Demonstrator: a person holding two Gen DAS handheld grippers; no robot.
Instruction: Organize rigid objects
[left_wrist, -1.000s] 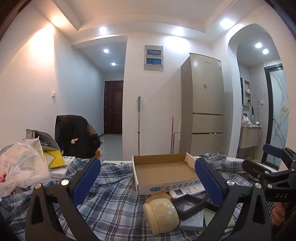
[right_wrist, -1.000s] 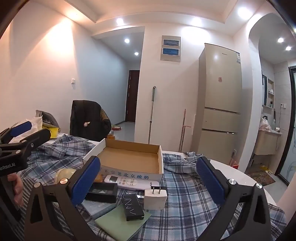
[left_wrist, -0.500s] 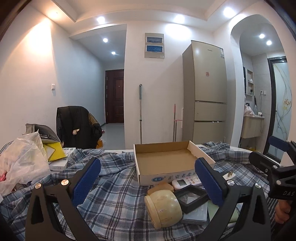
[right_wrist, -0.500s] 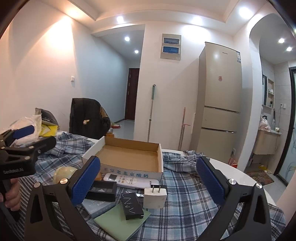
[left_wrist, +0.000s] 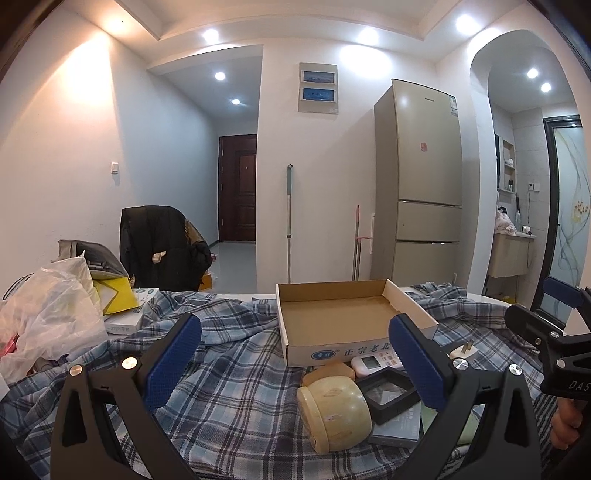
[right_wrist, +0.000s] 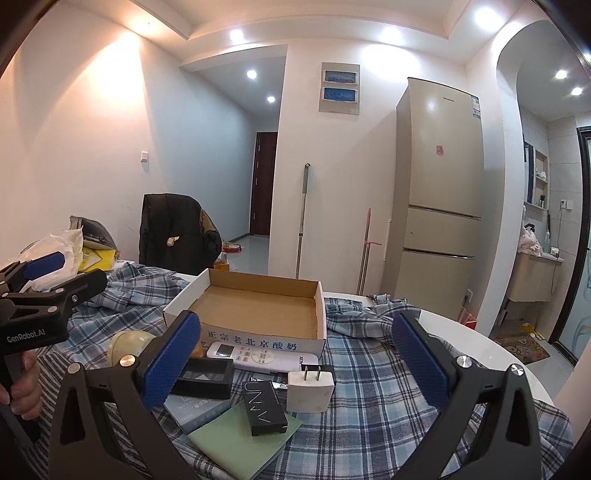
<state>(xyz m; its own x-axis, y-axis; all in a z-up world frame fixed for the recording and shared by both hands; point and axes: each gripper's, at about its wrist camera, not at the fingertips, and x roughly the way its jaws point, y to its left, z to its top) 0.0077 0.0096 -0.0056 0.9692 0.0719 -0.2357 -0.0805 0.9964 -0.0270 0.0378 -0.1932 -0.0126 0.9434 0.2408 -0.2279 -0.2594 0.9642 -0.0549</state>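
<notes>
An empty cardboard box sits on the plaid cloth. In front of it lie a white remote, a white plug adapter, a slim black box, a green card, a black square frame, a grey booklet and a cream wooden jar on its side. My left gripper is open above the cloth, with the jar between its fingers' lines. My right gripper is open over the small items. Neither holds anything.
A white plastic bag, a yellow packet and a white box crowd the table's left side. A chair with a dark jacket stands behind. The round white table edge shows at right. A fridge stands by the far wall.
Both views shifted slightly: the left gripper rose and tilted so the box and jar sit a bit farther right and lower. Both grippers stayed open; no object moved.
</notes>
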